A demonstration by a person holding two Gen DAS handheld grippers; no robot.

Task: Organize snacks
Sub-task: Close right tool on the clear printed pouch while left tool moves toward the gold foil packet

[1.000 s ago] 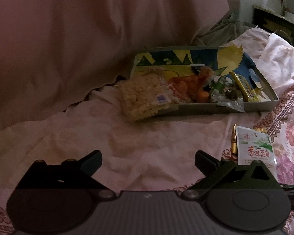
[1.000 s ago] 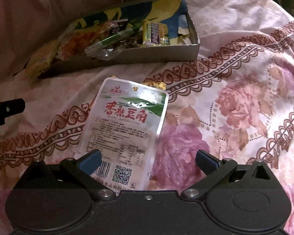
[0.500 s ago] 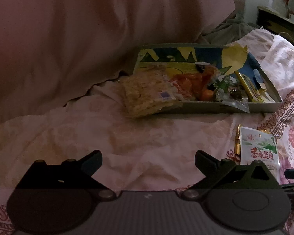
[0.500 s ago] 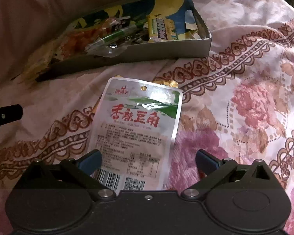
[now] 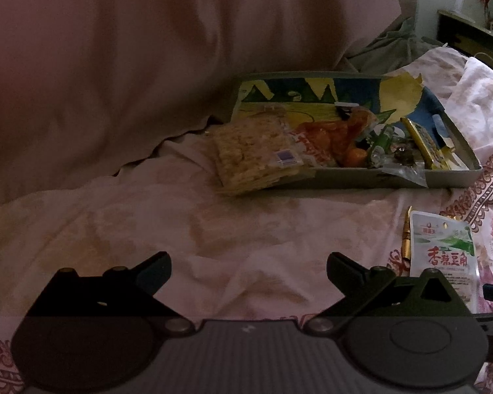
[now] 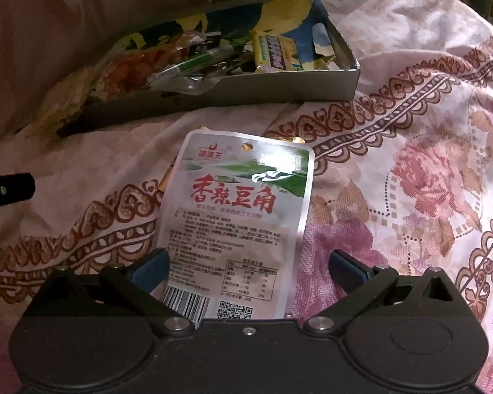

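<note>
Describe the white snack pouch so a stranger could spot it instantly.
Find the shallow tray of snacks on the floral bedsheet. The white snack pouch lies flat on the sheet outside it, alone showing big red characters and a green landscape.

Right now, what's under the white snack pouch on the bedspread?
A gold foil wrapper pokes out from under the white snack pouch at its top and left edges. The rest of it, and anything else beneath, is covered.
</note>
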